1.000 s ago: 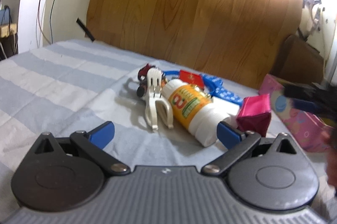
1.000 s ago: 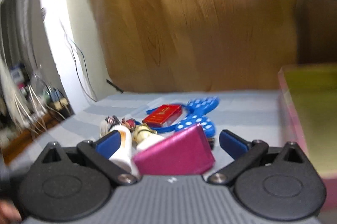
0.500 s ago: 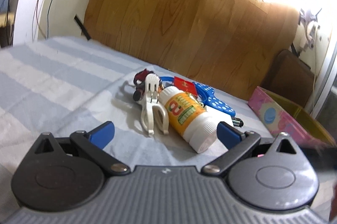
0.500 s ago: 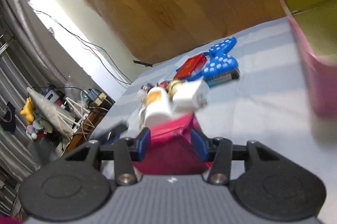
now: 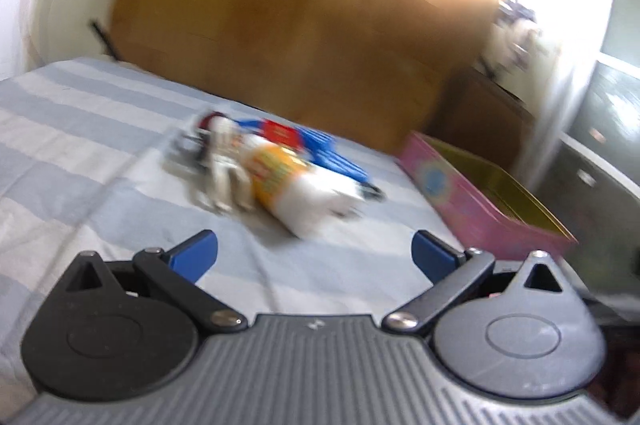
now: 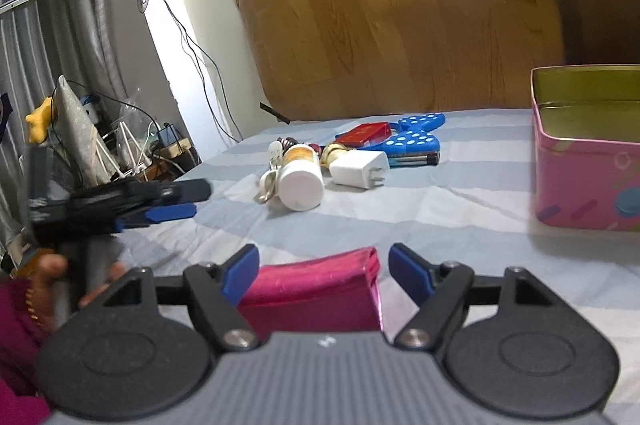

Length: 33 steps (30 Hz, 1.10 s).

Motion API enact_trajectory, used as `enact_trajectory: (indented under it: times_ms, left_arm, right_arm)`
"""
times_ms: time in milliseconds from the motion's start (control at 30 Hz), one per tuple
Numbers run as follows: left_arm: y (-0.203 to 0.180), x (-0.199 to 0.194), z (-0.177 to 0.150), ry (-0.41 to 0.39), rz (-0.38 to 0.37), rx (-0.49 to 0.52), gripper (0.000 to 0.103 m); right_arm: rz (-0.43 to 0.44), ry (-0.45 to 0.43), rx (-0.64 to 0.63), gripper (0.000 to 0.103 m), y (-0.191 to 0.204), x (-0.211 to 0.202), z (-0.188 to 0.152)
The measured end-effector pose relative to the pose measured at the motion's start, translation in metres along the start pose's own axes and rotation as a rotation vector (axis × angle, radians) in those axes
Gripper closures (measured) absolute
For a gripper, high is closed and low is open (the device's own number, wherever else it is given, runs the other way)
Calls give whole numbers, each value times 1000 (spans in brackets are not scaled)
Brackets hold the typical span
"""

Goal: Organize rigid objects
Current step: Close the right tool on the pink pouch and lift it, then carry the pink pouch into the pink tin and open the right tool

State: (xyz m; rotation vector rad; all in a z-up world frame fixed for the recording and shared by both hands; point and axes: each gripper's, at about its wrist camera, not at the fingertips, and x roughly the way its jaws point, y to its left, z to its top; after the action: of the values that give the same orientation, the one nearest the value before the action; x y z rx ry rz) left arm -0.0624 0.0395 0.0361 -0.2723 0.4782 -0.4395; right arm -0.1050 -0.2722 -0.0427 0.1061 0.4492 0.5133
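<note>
A pile of small objects lies on the striped bed: a white bottle with an orange label, a white charger, a blue dotted toy, a red box and a white clip. My right gripper has its jaws apart around a magenta box that lies between the fingers. My left gripper is open and empty, short of the pile; it also shows in the right wrist view.
A pink tin with a yellow-green inside stands open at the right on the bed. A wooden headboard stands behind. Cables and clutter sit off the bed's left side.
My right gripper has opened its jaws from the magenta box and drawn back from the pile. My left gripper has swung right, blurring its view.
</note>
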Motion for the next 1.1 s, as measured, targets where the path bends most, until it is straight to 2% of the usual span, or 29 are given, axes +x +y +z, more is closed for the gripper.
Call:
enact_trajectory:
  times_ms: [100, 200, 267, 333, 367, 400, 433, 500, 567, 733, 833, 933, 1033, 1100]
  left_arm:
    - [-22, -5, -1, 99, -92, 46, 4]
    - [-37, 9, -8, 227, -151, 45, 13]
    - [-40, 22, -14, 315, -196, 19, 25]
    - [-41, 32, -21, 372, -243, -15, 31]
    - [-42, 38, -24, 392, -248, -24, 39]
    - [-45, 44, -26, 407, -249, -24, 42]
    - [-45, 45, -25, 403, -259, -27, 49]
    - [-54, 47, -17, 382, -221, 8, 55]
    - [-68, 46, -2, 349, -216, 70, 55]
    - [-115, 68, 31, 271, -283, 210, 54]
    - [-149, 88, 49, 201, -356, 268, 52]
    - [-186, 115, 57, 111, -418, 302, 48]
    - [-218, 155, 55, 63, -446, 319, 47]
    - [-229, 182, 48, 82, -426, 303, 43]
  right_arm:
    - [-5, 6, 8, 28, -5, -1, -2]
    - [-3, 26, 11, 31, -10, -2, -5]
    - [17, 39, 4, 33, -12, -2, -7]
    - [45, 54, -1, 39, -11, 2, -9]
    - [66, 73, 4, 43, -10, 6, -11]
    - [82, 89, 12, 52, -9, 10, -12]
    - [75, 82, 15, 58, -9, 12, -13]
    - [72, 62, 25, 70, -10, 9, -12]
    - [50, 25, 16, 78, -11, 0, -9]
    - [-91, -141, -15, 78, -21, -37, 12]
    - [-214, -243, -51, 77, -31, -61, 27]
    - [-320, -315, -31, 77, -57, -80, 43]
    - [-428, -342, -5, 76, -91, -85, 52]
    - [-483, -305, 19, 71, -116, -77, 54]
